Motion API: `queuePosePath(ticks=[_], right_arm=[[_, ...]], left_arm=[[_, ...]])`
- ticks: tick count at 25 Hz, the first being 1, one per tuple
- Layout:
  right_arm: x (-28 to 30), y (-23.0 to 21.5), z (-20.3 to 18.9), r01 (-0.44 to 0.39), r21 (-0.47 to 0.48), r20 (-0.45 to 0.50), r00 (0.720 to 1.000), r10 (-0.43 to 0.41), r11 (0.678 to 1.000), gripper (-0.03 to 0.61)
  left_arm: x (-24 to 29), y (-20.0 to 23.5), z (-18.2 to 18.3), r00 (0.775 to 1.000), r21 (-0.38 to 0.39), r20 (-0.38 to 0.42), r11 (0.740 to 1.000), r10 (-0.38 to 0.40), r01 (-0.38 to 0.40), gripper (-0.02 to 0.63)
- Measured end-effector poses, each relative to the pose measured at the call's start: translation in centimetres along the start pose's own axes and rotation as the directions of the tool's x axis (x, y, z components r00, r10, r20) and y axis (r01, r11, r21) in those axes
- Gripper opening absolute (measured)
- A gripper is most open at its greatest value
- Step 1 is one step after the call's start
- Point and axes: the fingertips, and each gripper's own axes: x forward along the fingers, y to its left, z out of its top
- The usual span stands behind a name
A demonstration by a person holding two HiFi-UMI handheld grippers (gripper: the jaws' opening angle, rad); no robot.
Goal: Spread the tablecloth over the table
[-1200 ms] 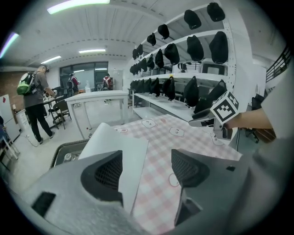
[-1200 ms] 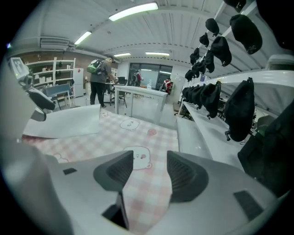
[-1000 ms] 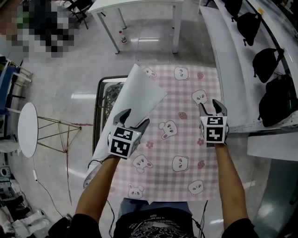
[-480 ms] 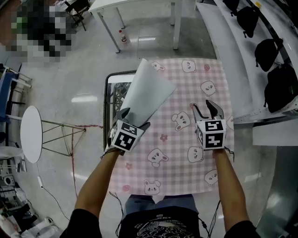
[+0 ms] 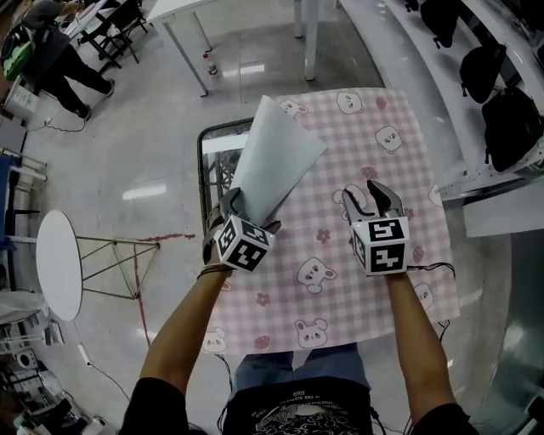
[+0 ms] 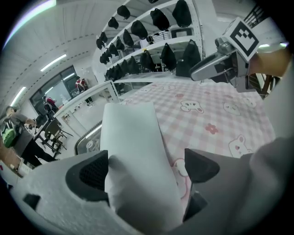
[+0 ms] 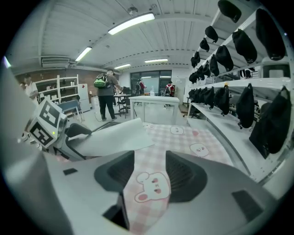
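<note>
A pink checked tablecloth [image 5: 357,144] with bear prints covers most of the table. Its left part is folded up and over, showing the white underside [image 5: 274,161]. That white flap [image 6: 133,147] runs between the jaws of my left gripper [image 5: 240,211]. The jaws are opening: the flap leans on one pad and stands clear of the other. My right gripper [image 5: 365,197] is over the cloth's right half, shut on a raised ridge of pink cloth [image 7: 148,183]. Each gripper appears in the other's view: the right gripper [image 6: 220,69] and the left gripper [image 7: 69,133].
The table's dark metal frame [image 5: 204,161] is bare at the left. Shelves with black bags [image 5: 501,76] run close along the right. A white table [image 5: 195,8] stands beyond, with a bottle [image 5: 210,66] on the floor by it. A round white stand [image 5: 58,263] is at the left, and a person [image 5: 51,51] at the far left.
The left jaws have spread wider around the white flap, and that hand has sunk a little. The right gripper has shifted across the table with its pinch of cloth.
</note>
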Motion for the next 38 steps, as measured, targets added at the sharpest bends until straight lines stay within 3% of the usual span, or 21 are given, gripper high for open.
queuePosePath(ticks=[4,9,13,23,27,31,38], right_arm=[[-0.2,1.3,0.0,0.028,0.000,0.001,1.000,-0.028,1.000,0.215],[-0.1,2.9,0.2,0.047,0.001,0.000,0.999,-0.047,0.999,0.212],[0.7,4.6,0.9,0.048,-0.007,-0.008,0.999,-0.048,0.999,0.207],[3.7,10.2,2.4,-0.008,-0.020,-0.021,1.000,0.008,1.000,0.201],[4.8,12.5,2.9,-0.030,-0.028,-0.032,0.999,0.029,0.999,0.198],[5.4,14.5,3.7,-0.050,-0.035,-0.051,0.998,0.049,0.998,0.195],[7.6,15.4,3.9,-0.069,-0.049,-0.074,0.995,0.065,0.996,0.193]], left_arm=[[0.2,1.7,-1.0,1.000,0.010,0.009,1.000,0.000,0.000,0.526],[0.2,3.6,-2.5,0.999,-0.074,0.009,0.997,-0.034,0.035,0.477],[-0.3,5.4,-3.6,0.999,-0.094,0.025,0.995,-0.035,0.038,0.383],[-2.8,11.5,-6.6,0.992,-0.277,0.124,0.961,0.013,0.022,0.145],[-3.5,13.5,-8.0,0.990,-0.357,0.140,0.933,0.014,0.037,0.112],[-4.1,15.6,-9.5,0.986,-0.488,0.165,0.870,0.012,0.070,0.101],[-2.4,16.0,-10.5,0.982,-0.576,0.183,0.806,-0.037,0.138,0.091]])
